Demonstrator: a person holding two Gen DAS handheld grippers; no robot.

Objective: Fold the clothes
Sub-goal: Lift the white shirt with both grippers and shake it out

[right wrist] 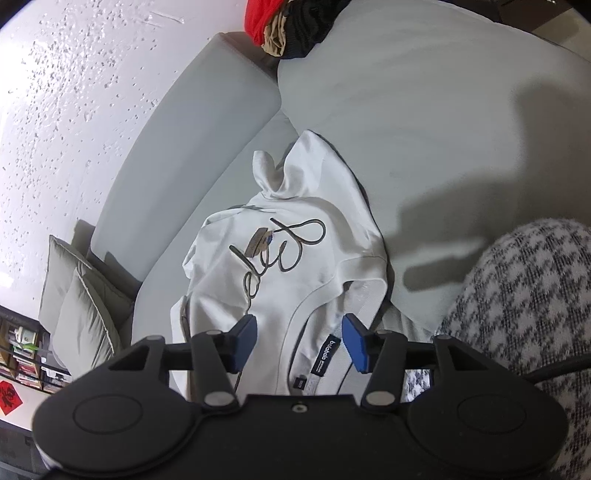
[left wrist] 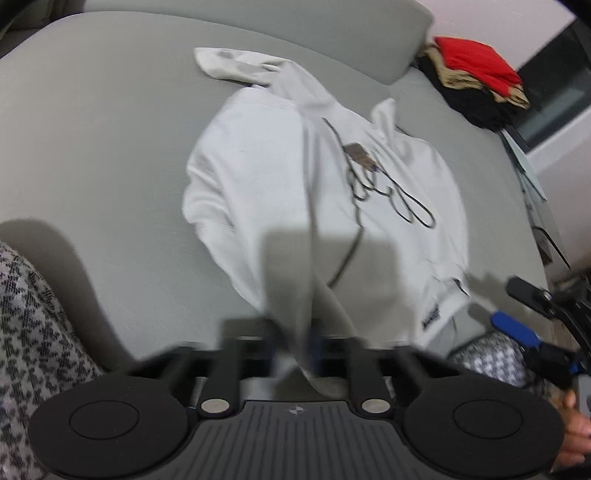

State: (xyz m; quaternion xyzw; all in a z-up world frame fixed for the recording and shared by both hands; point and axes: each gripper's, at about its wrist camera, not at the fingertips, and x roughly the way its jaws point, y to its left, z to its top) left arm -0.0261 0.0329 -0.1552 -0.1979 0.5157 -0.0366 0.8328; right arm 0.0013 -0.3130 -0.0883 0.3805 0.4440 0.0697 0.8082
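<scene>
A white sweatshirt [left wrist: 280, 177] with a looping dark line drawing on its chest lies spread on the grey sofa seat [left wrist: 110, 147]. My left gripper [left wrist: 295, 343] is shut on a raised fold of its white cloth, which runs up from between the blurred fingers. At the right edge of that view my right gripper [left wrist: 508, 302] hovers by the hem. In the right wrist view the right gripper [right wrist: 301, 341] stands open, its blue pads [right wrist: 245, 338] on either side of the sweatshirt [right wrist: 288, 258] hem and its black label, not pressing on it.
A pile of red, tan and black clothes [left wrist: 476, 74] sits at the sofa's far end [right wrist: 291, 26]. Grey cushions [right wrist: 81, 314] lean by the backrest, with a bookshelf [right wrist: 22, 354] below. A person's houndstooth-patterned leg [right wrist: 524, 314] is close on the right and also in the left wrist view [left wrist: 29, 350].
</scene>
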